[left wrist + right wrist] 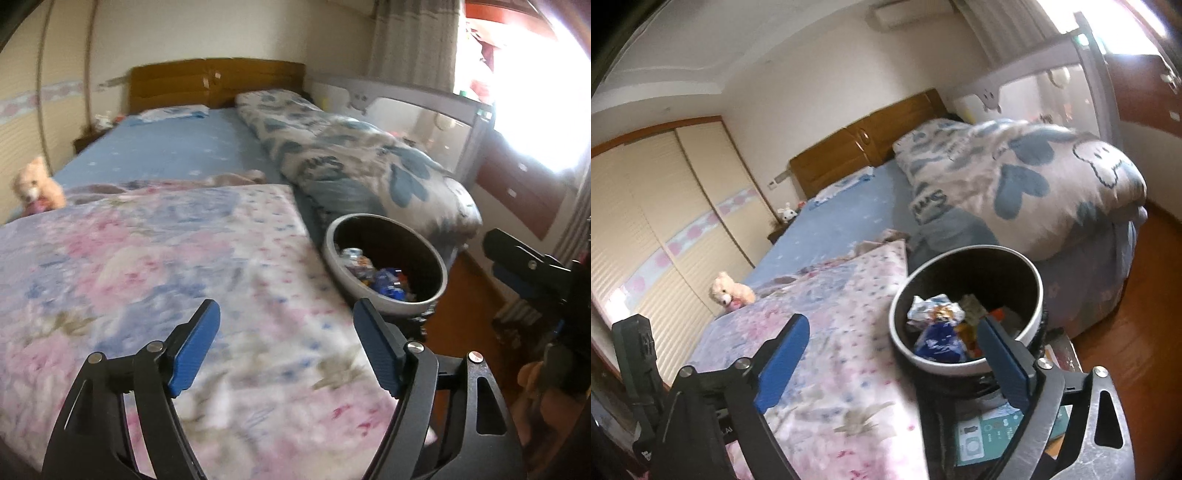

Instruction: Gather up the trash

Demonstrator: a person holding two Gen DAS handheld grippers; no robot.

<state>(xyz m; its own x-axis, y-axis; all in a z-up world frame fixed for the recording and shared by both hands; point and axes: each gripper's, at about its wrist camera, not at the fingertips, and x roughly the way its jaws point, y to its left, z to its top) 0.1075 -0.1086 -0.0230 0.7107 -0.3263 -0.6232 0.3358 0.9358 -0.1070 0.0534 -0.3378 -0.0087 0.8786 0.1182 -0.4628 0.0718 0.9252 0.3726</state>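
A round bin (392, 305) with a pale rim and black inside stands at the bed's corner, holding several crumpled wrappers (384, 278), blue and white among them. In the left wrist view my left gripper (288, 306) hovers open over the pink floral blanket, just left of the bin, with nothing between its blue pads. In the right wrist view my right gripper (893, 320) is also open and empty. Its right finger stands in front of the bin (934, 363) and its wrappers (938, 332), its left finger over the blanket.
The bed carries a pink floral blanket (147, 258), a blue sheet and a rolled duvet with blue hearts (351, 158). A teddy bear (729, 293) sits at its left edge by the wardrobe (646, 221). Wooden floor (1126, 350) lies to the right; a printed box (982, 439) sits below the bin.
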